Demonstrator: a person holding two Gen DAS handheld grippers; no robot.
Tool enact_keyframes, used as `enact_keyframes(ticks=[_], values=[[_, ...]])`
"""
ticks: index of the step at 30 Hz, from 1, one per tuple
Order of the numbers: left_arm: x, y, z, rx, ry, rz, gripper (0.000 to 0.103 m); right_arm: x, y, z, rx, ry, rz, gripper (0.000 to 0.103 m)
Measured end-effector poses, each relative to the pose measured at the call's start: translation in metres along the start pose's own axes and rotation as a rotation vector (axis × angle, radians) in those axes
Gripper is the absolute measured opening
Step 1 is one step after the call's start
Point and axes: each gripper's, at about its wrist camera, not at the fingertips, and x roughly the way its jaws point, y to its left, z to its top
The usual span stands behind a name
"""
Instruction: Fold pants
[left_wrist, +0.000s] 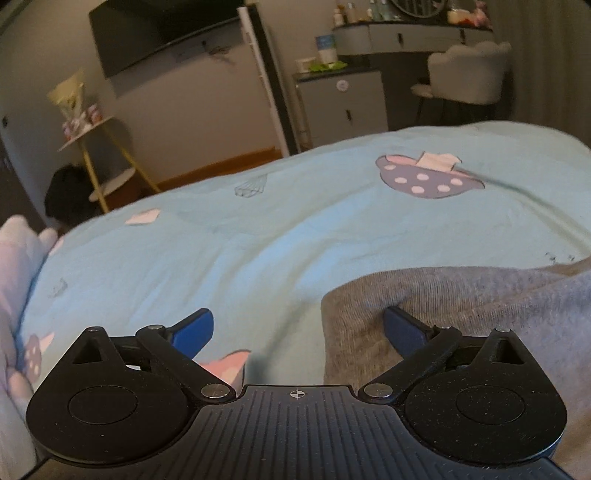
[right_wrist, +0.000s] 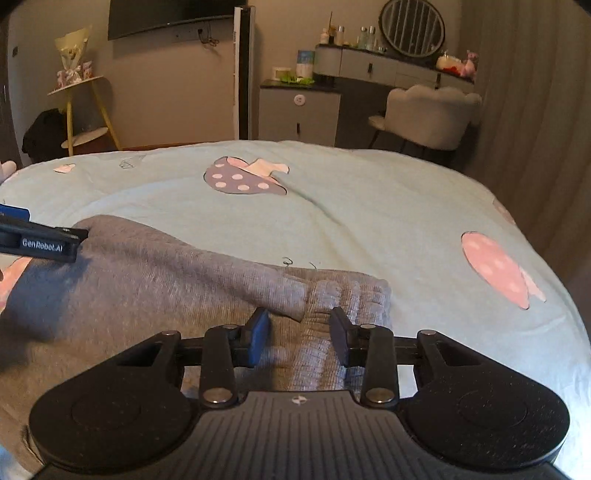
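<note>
To the left of the left gripper lies bare blue bedspread, with a pale pink cloth heap at the far left bed edge. Its jaws stand wide apart and hold nothing: the left finger hangs over open sheet, while the right finger sits against the grey pants, whose rounded edge runs down between the two fingers. Ahead of both jaws the bed is free up to its far edge.

The right gripper is partly open, the ribbed waistband between its fingers; whether the pads press on it cannot be told. The pants spread left of these jaws. To their right, open bedspread reaches the curving bed edge.
</note>
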Motion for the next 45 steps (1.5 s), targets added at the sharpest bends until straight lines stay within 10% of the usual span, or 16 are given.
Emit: enact_keyframes(ticks=[10, 13, 21, 30, 41, 45], values=[[-0.009, 0.013, -0.004, -0.034, 0.018, -0.034, 0.103, -0.010, -0.005, -0.006, 0.057, -0.020, 0.006, 0.034], [-0.024, 0.018, -0.010, -0.037, 0.022, -0.063, 0.103, -0.031, -0.005, -0.013, 0.075, -0.015, 0.013, 0.059], [-0.067, 0.021, -0.061, -0.048, 0.090, -0.185, 0.103, -0.075, -0.054, -0.062, 0.399, 0.079, 0.083, 0.074], [-0.083, 0.067, -0.124, -0.638, 0.334, -0.552, 0.102, -0.087, -0.086, -0.121, 0.971, 0.091, 0.364, 0.076], [-0.076, 0.074, -0.142, -0.887, 0.400, -0.766, 0.096, -0.071, -0.102, -0.151, 1.223, 0.129, 0.415, 0.076], [-0.069, 0.069, -0.141, -0.878, 0.378, -0.715, 0.095, -0.061, -0.105, -0.153, 1.247, 0.145, 0.371, 0.079]])
